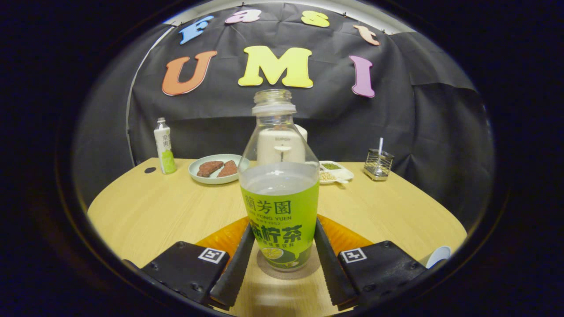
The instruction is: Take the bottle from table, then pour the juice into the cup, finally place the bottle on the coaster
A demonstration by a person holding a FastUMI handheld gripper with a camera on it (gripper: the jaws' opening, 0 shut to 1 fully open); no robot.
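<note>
bottle stands upright btwn the jaws, cap off, on a round coaster on the wooden surface. jaws sit close on both sides; can't tell if they press it. cup just right of right jaw. plate w/ food & a 2nd small bottle well beyond.

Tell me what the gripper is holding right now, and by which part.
The gripper has the bottle between its fingers, one at each side of the lower labelled body. The bottle stands upright on the table. Whether both fingers actually press on it cannot be told.
</note>
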